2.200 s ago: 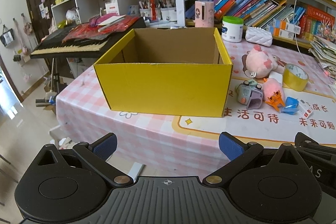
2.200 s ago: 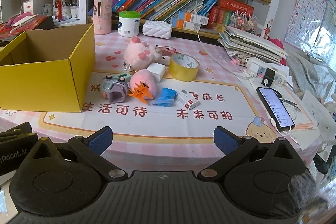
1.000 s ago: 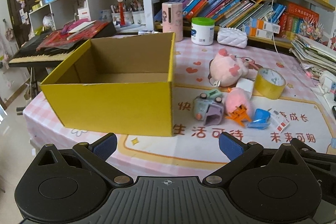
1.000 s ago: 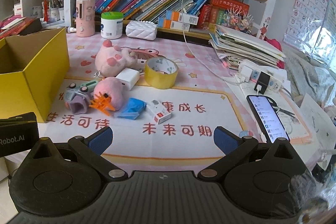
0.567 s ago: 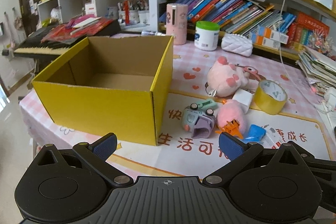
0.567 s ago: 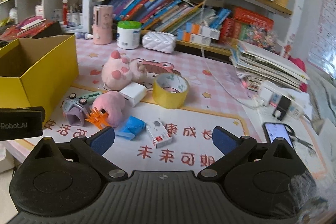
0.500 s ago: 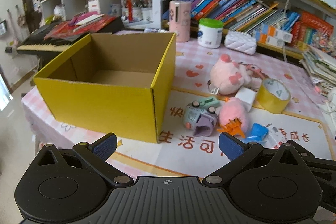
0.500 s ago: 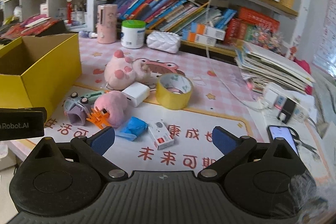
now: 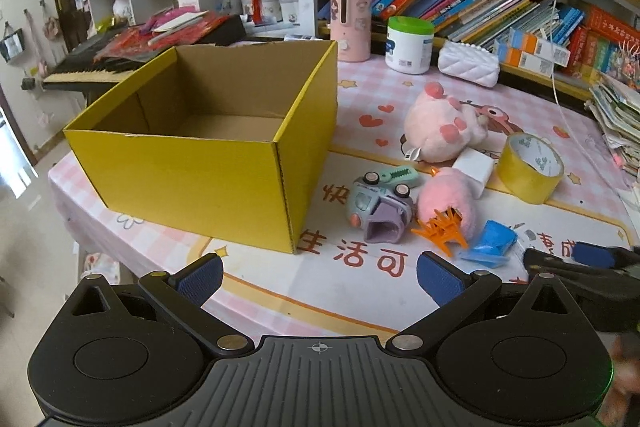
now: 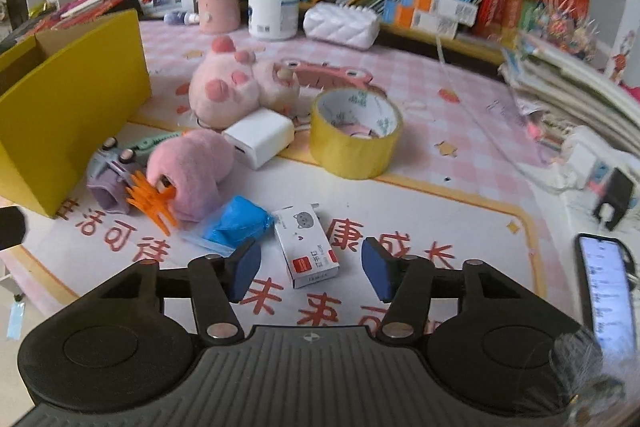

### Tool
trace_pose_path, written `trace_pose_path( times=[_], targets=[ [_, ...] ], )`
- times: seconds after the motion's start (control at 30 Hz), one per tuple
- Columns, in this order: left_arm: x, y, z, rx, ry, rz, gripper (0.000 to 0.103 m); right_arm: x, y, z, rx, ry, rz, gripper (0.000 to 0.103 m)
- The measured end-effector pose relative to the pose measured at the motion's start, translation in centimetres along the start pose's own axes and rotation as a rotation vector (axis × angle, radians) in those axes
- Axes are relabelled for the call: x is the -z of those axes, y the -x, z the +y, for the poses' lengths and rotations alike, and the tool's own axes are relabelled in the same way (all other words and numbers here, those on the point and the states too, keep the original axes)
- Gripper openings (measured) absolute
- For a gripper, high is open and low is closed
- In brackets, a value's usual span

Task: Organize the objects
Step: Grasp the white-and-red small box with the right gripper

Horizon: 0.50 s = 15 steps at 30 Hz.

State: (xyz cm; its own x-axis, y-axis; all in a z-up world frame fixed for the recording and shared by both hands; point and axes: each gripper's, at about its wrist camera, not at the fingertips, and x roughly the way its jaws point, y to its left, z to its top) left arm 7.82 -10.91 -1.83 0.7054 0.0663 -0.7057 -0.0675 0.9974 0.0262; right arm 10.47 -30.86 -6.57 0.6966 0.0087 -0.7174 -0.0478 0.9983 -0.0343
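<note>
I bring my right tongs (image 10: 306, 269), spread and empty, around the small white cardboard packet (image 10: 306, 245) to box it, left tongs (image 9: 320, 273) released.

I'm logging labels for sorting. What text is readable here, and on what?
"生活可" on the table mat, red characters.
"康成长" on the same mat, right wrist view.
Small white box: red label print, too small to read.
White jar, book spines: too blurred.
</note>
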Motion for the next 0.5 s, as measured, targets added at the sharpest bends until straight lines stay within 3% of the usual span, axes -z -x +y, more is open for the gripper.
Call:
trace_pose_path(
  times=[0.23,0.27,0.37,0.5],
  targets=[
    [0.1,0.1,-0.1,-0.024,-0.005,-0.015,0.103,-0.6,-2.5,0.0,-0.062,0.031,0.053,0.043],
    [0.1,0.1,-0.2,-0.02,-0.007,-0.011,0.103,-0.7,-2.8,-0.1,-0.072,0.027,0.066,0.038],
    [0.0,-0.2,-0.7,0.021,-0.011,0.007,0.103,-1.0,-2.9,-0.7,-0.09,0.017,0.068,0.028],
    [-0.4,-0.7,-2.2,0.096,-0.025,0.021,0.102,-1.4,-2.0,-2.4,-0.106,-0.039,0.05,0.028]
  ],
)
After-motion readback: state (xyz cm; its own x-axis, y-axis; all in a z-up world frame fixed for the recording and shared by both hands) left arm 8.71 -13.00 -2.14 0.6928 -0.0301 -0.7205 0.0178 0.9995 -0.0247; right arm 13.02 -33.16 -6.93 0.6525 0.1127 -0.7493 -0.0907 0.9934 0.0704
